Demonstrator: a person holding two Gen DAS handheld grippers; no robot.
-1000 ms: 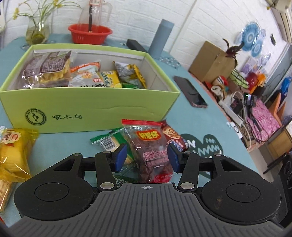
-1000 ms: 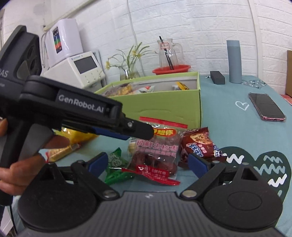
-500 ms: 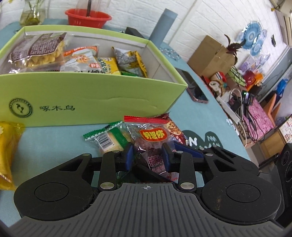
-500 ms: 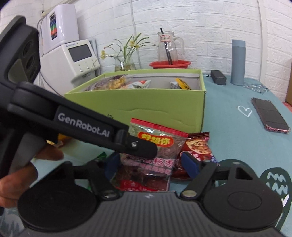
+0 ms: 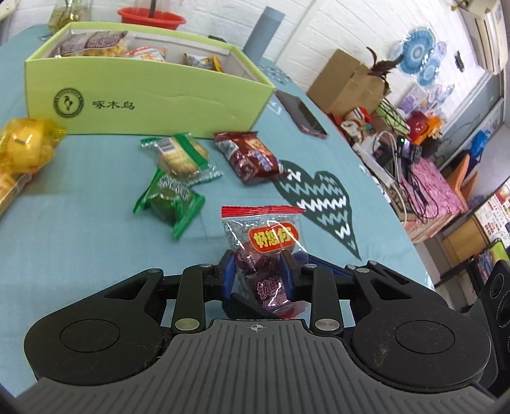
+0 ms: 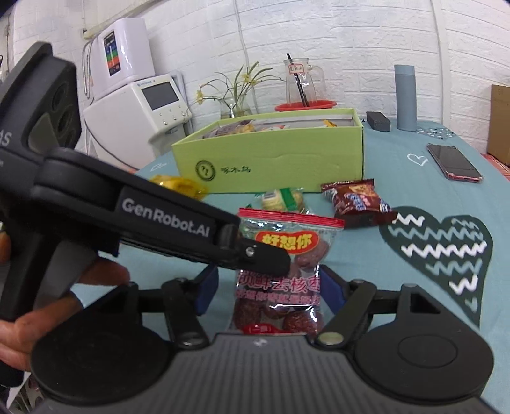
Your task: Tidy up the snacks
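My left gripper is shut on a clear red-topped packet of dried dates and holds it above the teal table. The packet also shows in the right wrist view, between the spread fingers of my open right gripper, which does not grip it. The left gripper's arm crosses that view. The green snack box holds several packets. Two green-wrapped snacks and a brown cookie packet lie in front of the box.
Yellow packets lie at the left. A phone lies right of the box. A grey bottle, a red bowl and a vase stand behind the box. The table edge runs along the right, with clutter beyond.
My left gripper closed on the date packet and lifted it up and back from the pile by the box. The right gripper pulled back with it, still open.
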